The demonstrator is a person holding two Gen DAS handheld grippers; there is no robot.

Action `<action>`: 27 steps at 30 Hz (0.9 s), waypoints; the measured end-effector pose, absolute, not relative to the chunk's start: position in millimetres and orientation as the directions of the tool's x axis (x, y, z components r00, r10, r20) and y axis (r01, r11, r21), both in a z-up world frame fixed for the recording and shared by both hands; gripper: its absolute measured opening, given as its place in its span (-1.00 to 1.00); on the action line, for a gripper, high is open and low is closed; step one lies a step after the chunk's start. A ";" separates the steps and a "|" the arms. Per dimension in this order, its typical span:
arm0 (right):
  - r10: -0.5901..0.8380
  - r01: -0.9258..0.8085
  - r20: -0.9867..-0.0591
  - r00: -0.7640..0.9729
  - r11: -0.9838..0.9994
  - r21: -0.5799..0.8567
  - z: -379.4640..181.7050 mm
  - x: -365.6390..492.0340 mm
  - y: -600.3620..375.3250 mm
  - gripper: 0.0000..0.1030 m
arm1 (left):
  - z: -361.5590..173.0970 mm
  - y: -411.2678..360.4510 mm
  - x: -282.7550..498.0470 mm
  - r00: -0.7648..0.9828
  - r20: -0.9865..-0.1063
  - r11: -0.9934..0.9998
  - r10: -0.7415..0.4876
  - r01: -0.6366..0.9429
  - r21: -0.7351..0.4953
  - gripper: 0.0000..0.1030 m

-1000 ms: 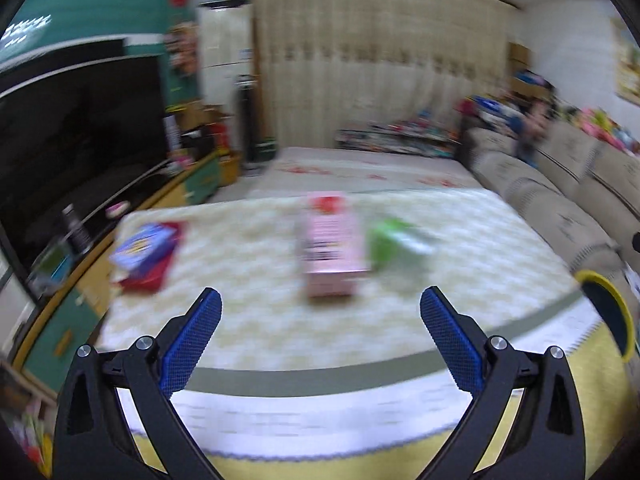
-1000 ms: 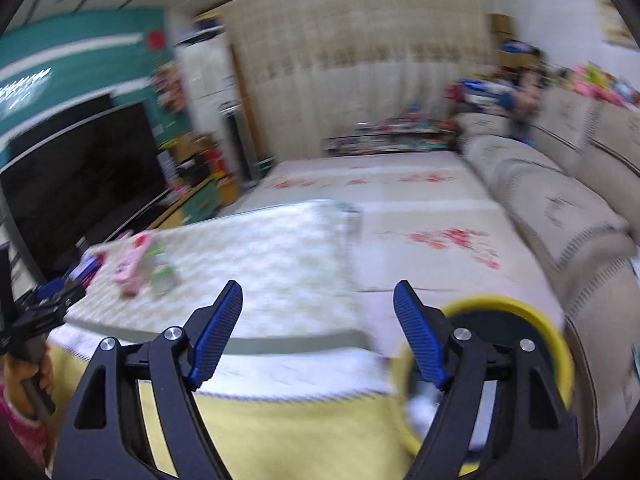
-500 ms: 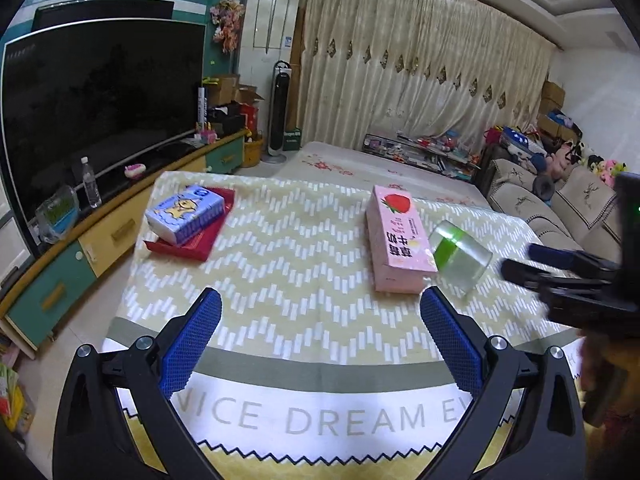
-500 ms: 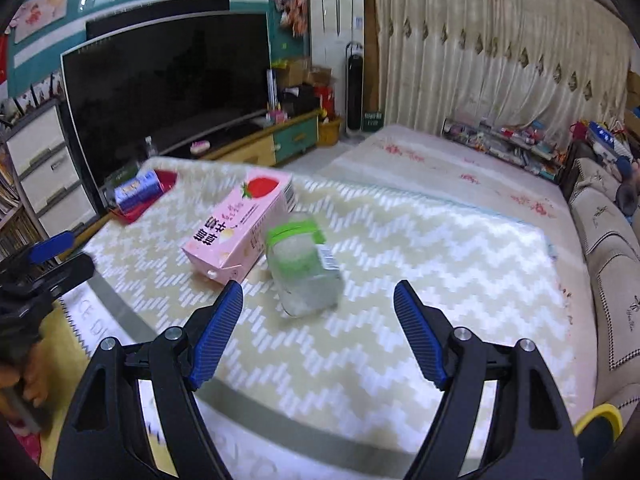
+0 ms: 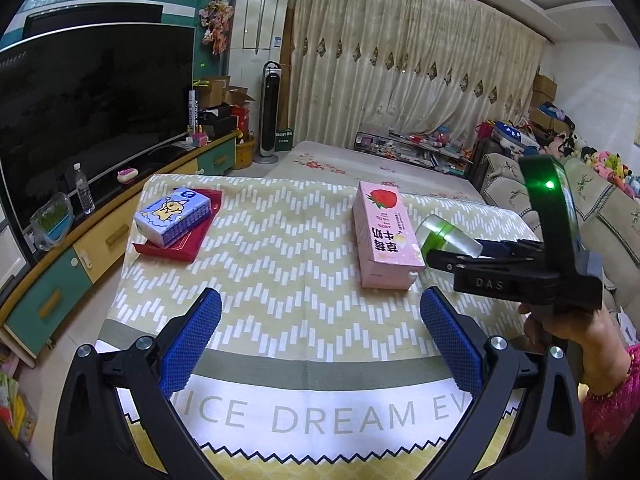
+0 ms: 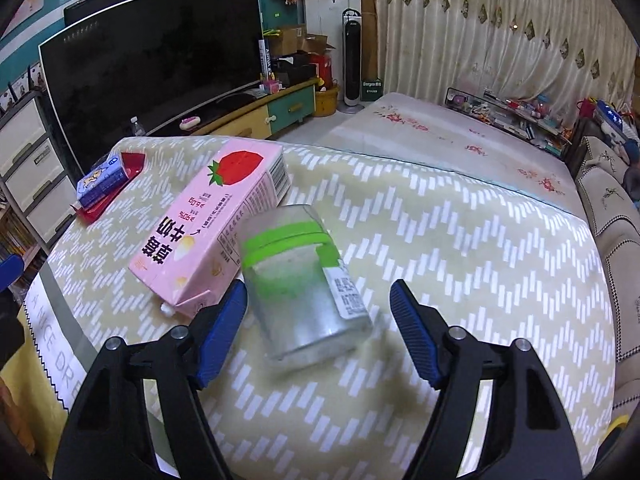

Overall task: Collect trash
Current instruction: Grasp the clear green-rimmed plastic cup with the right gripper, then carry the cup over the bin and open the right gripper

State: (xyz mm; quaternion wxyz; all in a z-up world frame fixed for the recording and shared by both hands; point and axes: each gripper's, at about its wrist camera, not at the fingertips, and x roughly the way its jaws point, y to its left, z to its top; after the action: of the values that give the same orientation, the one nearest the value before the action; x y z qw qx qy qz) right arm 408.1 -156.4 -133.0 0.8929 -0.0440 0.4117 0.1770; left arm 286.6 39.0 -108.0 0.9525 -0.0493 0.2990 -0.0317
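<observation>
Even indoor light fills both views, bright without harsh shadows. Fisheye curvature bends the curtains [image 5: 400,80] and the television [image 6: 152,52], and the corners fall to black. The left wrist view is sharp throughout. In the right wrist view the clear jar [image 6: 304,284] close to the lens looks soft and slightly smeared.

Left gripper [image 5: 318,336]: jaws spread wide, nothing between the blue pads [image 5: 192,336], pointing forward and slightly down.
Right gripper [image 6: 318,326]: jaws spread wide, blue pads [image 6: 414,336] apart, gripping nothing, angled down.
Right gripper seen from the left wrist view [image 5: 500,256]: level, fingers pointing left across the view, a green light lit on its upright mount.
Right hand [image 5: 568,320]: wrapped round the handle below the gripper body, pink sleeve at the wrist.
</observation>
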 end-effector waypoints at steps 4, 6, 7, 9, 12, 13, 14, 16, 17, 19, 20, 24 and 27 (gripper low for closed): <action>0.260 -0.350 -0.755 0.601 0.936 0.043 -133.4 402.6 -154.1 0.12 | -109.0 34.6 286.7 0.820 -0.566 0.995 -0.086 0.037 -0.098 0.90; 0.239 -0.332 -0.758 0.607 0.943 0.032 -133.0 396.8 -156.8 0.11 | -108.9 33.4 286.9 0.820 -0.566 0.995 -0.086 0.040 -0.094 0.90; 0.233 -0.322 -0.758 0.610 0.946 0.032 -131.6 393.7 -159.8 0.11 | -108.8 32.3 286.5 0.820 -0.565 0.995 -0.087 0.042 -0.092 0.90; 0.225 -0.304 -0.750 0.622 0.952 0.034 -125.2 384.5 -167.3 0.09 | -108.8 32.2 286.4 0.822 -0.563 0.995 -0.089 0.045 -0.092 0.90; 0.211 -0.279 -0.733 0.646 0.960 0.031 -112.9 367.1 -180.9 0.02 | -109.7 31.5 286.7 0.820 -0.565 0.994 -0.093 0.050 -0.092 0.90; 0.208 -0.269 -0.729 0.652 0.963 0.035 -108.3 360.2 -186.7 0.01 | -110.1 30.9 286.6 0.819 -0.566 0.995 -0.093 0.051 -0.090 0.90; 0.208 -0.262 -0.725 0.656 0.964 0.039 -105.0 354.9 -191.2 -0.01 | -110.4 30.2 286.4 0.819 -0.566 0.995 -0.094 0.052 -0.089 0.90; 0.205 -0.245 -0.715 0.669 0.968 0.048 -96.7 339.1 -204.3 -0.03 | -111.1 28.5 286.8 0.818 -0.567 0.995 -0.095 0.057 -0.084 0.90; 0.204 -0.239 -0.709 0.675 0.970 0.051 -93.8 332.2 -209.1 -0.03 | -111.2 27.6 287.1 0.818 -0.568 0.995 -0.095 0.059 -0.081 0.90; 0.209 -0.230 -0.699 0.684 0.971 0.065 -87.0 313.8 -223.4 -0.03 | -112.3 24.7 287.0 0.817 -0.569 0.995 -0.093 0.064 -0.071 0.90; 0.213 -0.228 -0.697 0.685 0.971 0.073 -85.1 308.0 -226.6 -0.03 | -112.6 24.1 286.5 0.817 -0.569 0.995 -0.093 0.066 -0.069 0.90; 0.233 -0.212 -0.681 0.695 0.970 0.116 -76.1 277.1 -249.6 -0.03 | -113.3 21.5 286.0 0.819 -0.566 0.996 -0.092 0.074 -0.055 0.90; 0.239 -0.195 -0.666 0.707 0.971 0.142 -70.2 253.7 -270.3 -0.03 | -113.3 20.8 285.4 0.822 -0.563 0.996 -0.091 0.077 -0.050 0.90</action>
State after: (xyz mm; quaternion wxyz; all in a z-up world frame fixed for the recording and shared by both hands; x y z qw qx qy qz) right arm 253.7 -270.3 -70.2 0.9233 0.0303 0.3643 0.1174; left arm 285.4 20.8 -113.3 0.9543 -0.0126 0.2955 -0.0440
